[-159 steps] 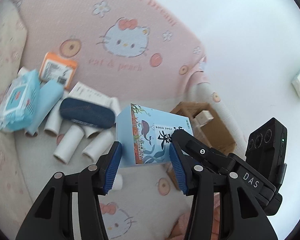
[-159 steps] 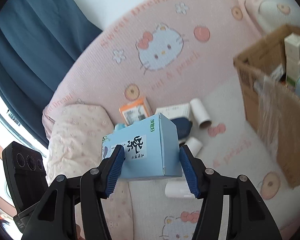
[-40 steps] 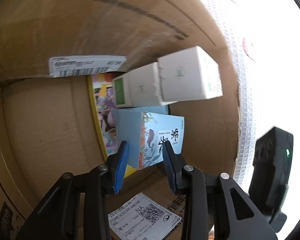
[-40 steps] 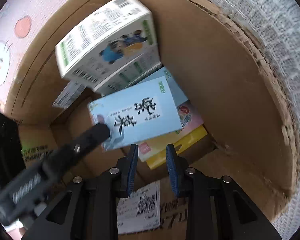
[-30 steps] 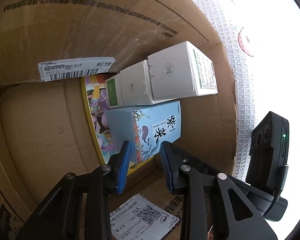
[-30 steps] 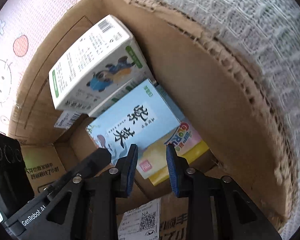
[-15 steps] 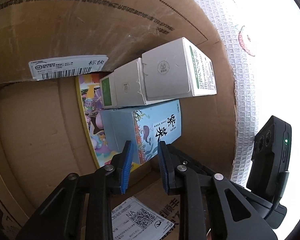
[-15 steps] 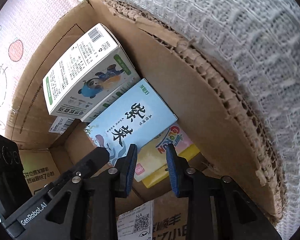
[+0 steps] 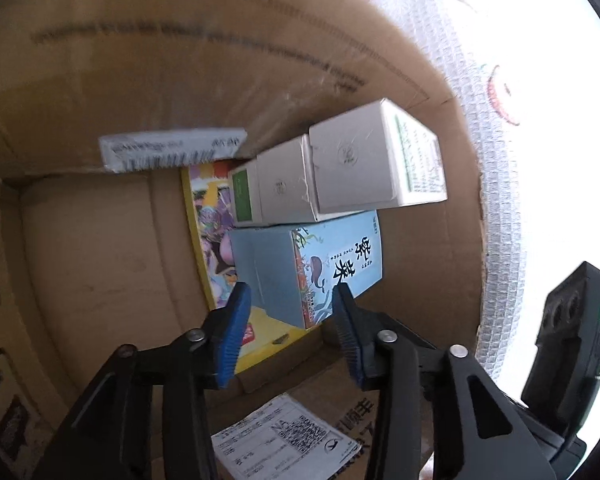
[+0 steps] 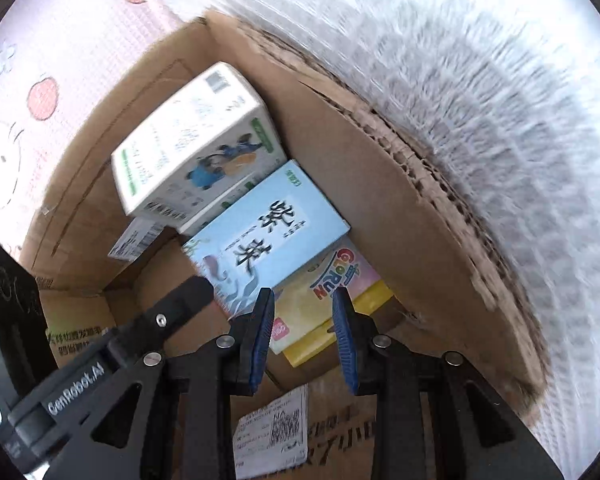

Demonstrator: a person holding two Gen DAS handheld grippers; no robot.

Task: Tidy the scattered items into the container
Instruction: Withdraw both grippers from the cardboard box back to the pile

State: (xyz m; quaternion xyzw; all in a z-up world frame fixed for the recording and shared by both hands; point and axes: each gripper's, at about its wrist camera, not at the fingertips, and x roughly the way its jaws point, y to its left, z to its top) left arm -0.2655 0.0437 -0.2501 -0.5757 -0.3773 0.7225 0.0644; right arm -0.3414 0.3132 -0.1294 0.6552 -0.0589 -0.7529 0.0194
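The light blue box with black Chinese characters (image 9: 300,272) lies inside the cardboard box (image 9: 100,220), on a yellow picture book (image 9: 204,216) and under two white cartons (image 9: 376,160). My left gripper (image 9: 288,300) is open, its blue pads on either side of the blue box's near end, with gaps showing. In the right wrist view the blue box (image 10: 268,236) lies in the cardboard box (image 10: 380,208). My right gripper (image 10: 302,308) is open and empty, just above the picture book (image 10: 332,292). The left gripper's finger (image 10: 172,308) shows beside it.
A white carton with a panda picture (image 10: 192,148) leans on the blue box. Shipping labels (image 9: 284,440) lie on the cardboard box floor. A white knitted blanket (image 10: 480,120) and pink Hello Kitty bedding (image 10: 32,92) surround the cardboard box.
Earlier both grippers carried the blue box from the bed into the cardboard box. In the last half second my left gripper's jaws have widened off it and both grippers have pulled back slightly.
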